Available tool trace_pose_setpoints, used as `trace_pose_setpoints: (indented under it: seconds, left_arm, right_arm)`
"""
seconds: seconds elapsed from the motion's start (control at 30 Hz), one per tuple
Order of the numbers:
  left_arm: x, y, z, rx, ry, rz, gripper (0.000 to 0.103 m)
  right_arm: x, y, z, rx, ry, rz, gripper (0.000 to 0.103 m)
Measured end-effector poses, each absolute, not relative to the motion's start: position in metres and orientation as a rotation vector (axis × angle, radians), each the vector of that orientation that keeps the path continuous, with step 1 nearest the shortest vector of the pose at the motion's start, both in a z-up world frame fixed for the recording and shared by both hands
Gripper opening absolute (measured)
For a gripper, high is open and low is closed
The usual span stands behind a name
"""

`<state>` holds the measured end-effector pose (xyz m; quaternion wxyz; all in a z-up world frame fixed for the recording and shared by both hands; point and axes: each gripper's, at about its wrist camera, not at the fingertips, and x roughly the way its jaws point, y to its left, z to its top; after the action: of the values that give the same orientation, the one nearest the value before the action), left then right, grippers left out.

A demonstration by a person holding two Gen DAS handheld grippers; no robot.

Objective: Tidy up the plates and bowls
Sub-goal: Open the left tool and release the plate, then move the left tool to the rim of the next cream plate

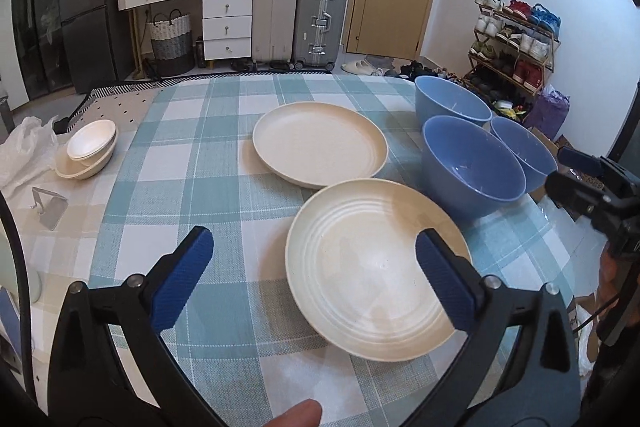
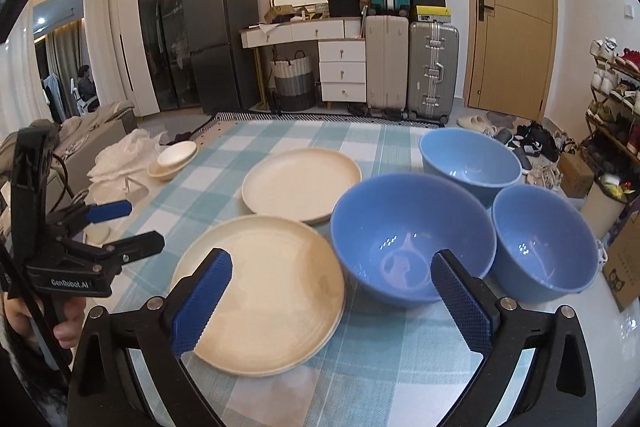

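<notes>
Two cream plates lie on the checked tablecloth: a near one (image 1: pixel 376 267) (image 2: pixel 264 291) and a far one (image 1: pixel 320 143) (image 2: pixel 300 183). Three blue bowls stand to their right: a middle one (image 1: pixel 472 163) (image 2: pixel 400 227), a far one (image 1: pixel 452 99) (image 2: pixel 468 159) and a right one (image 1: pixel 524 147) (image 2: pixel 548 239). My left gripper (image 1: pixel 316 255) is open and empty, low over the near plate's left part. My right gripper (image 2: pixel 332 279) is open and empty, hovering between the near plate and the middle bowl. Each gripper shows in the other's view, the right (image 1: pixel 592 183) and the left (image 2: pixel 116 227).
A stack of small cream dishes (image 1: pixel 88 151) (image 2: pixel 172 159) sits at the table's left beside a white plastic bag (image 1: pixel 24 151). A small metal stand (image 1: pixel 50 207) lies near the left edge. The table (image 1: pixel 240 307) drops off at the right, above boxes on the floor (image 2: pixel 624 267).
</notes>
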<state>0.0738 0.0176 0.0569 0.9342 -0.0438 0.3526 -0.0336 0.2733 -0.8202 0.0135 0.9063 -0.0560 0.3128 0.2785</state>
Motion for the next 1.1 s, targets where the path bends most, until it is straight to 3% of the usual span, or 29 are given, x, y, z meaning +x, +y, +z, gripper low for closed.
trace_pose_setpoints:
  seconds: [0.67, 1.1]
  left_arm:
    - [0.130, 0.045, 0.097, -0.099, 0.690, 0.056, 0.101]
    - [0.187, 0.071, 0.080, -0.152, 0.755, 0.101, 0.101]
  right_arm:
    - [0.333, -0.817, 0.109, -0.101, 0.558, 0.638, 0.102]
    - [0.405, -0.775, 0.098, -0.133, 0.650, 0.679, 0.102]
